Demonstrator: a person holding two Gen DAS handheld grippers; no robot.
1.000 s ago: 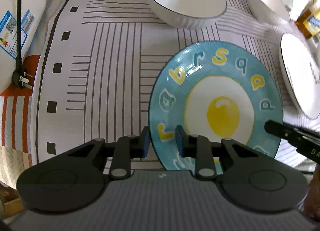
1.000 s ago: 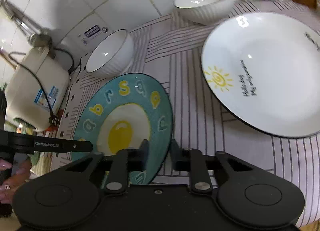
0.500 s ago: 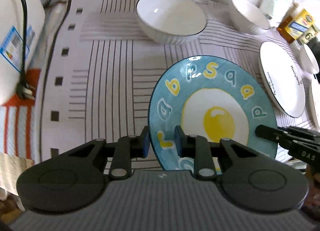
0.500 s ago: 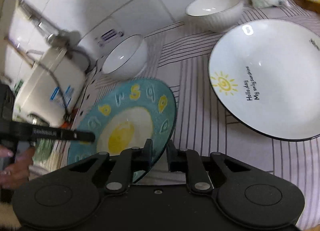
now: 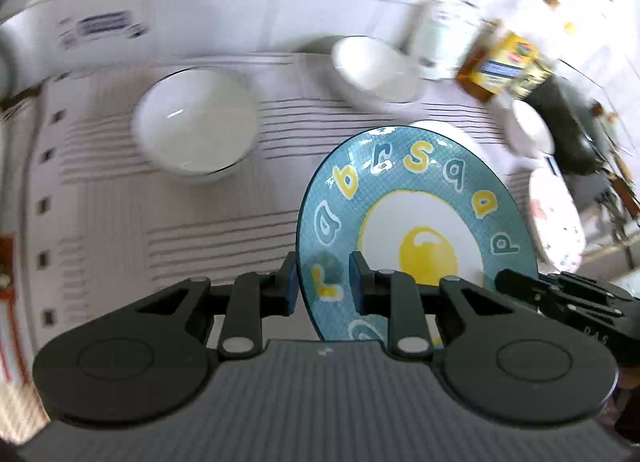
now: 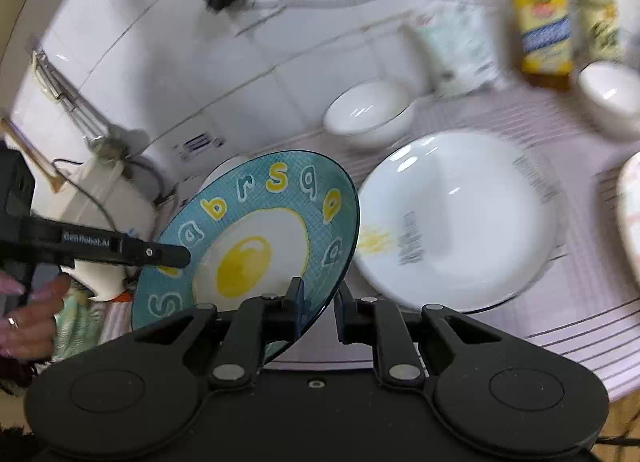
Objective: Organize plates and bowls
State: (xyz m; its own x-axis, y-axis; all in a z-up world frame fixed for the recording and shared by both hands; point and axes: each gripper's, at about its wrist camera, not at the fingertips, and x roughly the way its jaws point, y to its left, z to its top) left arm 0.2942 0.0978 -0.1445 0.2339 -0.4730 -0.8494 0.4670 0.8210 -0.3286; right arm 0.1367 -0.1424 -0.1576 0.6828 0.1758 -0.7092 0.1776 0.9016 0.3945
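Observation:
A blue plate with a fried-egg picture and letters (image 5: 416, 222) is held in the air above the striped cloth by both grippers. My left gripper (image 5: 323, 282) is shut on its left rim. My right gripper (image 6: 318, 304) is shut on its right rim (image 6: 344, 258). The left gripper's finger (image 6: 152, 252) also shows across the plate in the right wrist view. A white plate with a sun drawing (image 6: 460, 226) lies just right of the blue plate. White bowls (image 5: 196, 130) (image 5: 374, 72) (image 6: 368, 112) (image 6: 610, 98) stand on the cloth further back.
Another white plate (image 5: 556, 218) lies at the right. Bottles with yellow labels (image 6: 542, 22) and a packet (image 6: 456, 50) stand by the tiled wall. A white appliance with a cord (image 6: 100, 198) stands at the left. The right gripper's finger (image 5: 560, 294) shows at the lower right.
Both grippers have lifted the blue plate off the cloth and higher. The views have tilted up toward the wall, and the plate now overlaps the white sun plate.

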